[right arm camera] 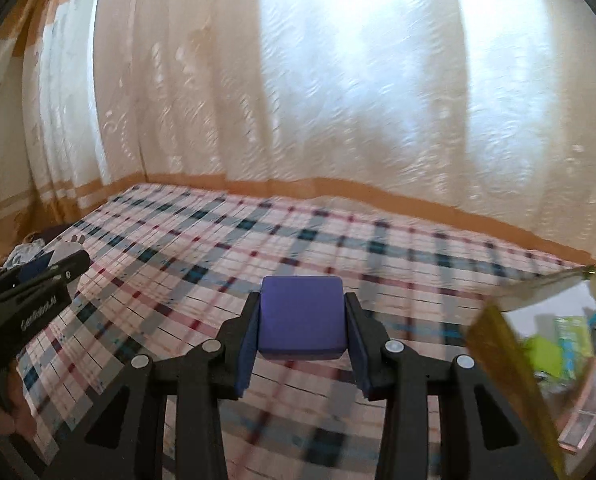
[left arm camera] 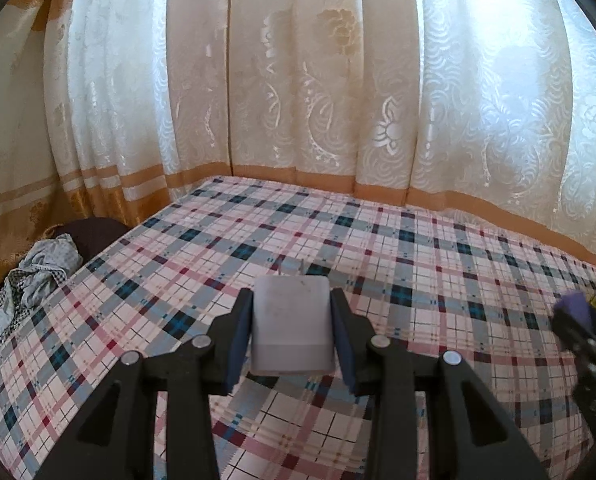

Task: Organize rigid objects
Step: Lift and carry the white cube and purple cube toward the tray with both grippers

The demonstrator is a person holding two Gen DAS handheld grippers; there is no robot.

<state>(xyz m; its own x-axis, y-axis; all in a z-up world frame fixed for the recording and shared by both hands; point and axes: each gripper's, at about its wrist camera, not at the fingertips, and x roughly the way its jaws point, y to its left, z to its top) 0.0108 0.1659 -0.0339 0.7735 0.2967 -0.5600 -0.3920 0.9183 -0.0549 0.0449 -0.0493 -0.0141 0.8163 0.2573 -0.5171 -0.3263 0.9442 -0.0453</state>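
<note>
My left gripper is shut on a white charger block with two metal prongs pointing forward, held above the plaid tablecloth. My right gripper is shut on a purple block, also held above the cloth. The right gripper with the purple block shows at the right edge of the left wrist view. The left gripper shows at the left edge of the right wrist view.
A clear box with a yellowish lid and several colourful items stands at the right of the table. Crumpled cloth lies off the table's left side. Patterned curtains hang behind the table.
</note>
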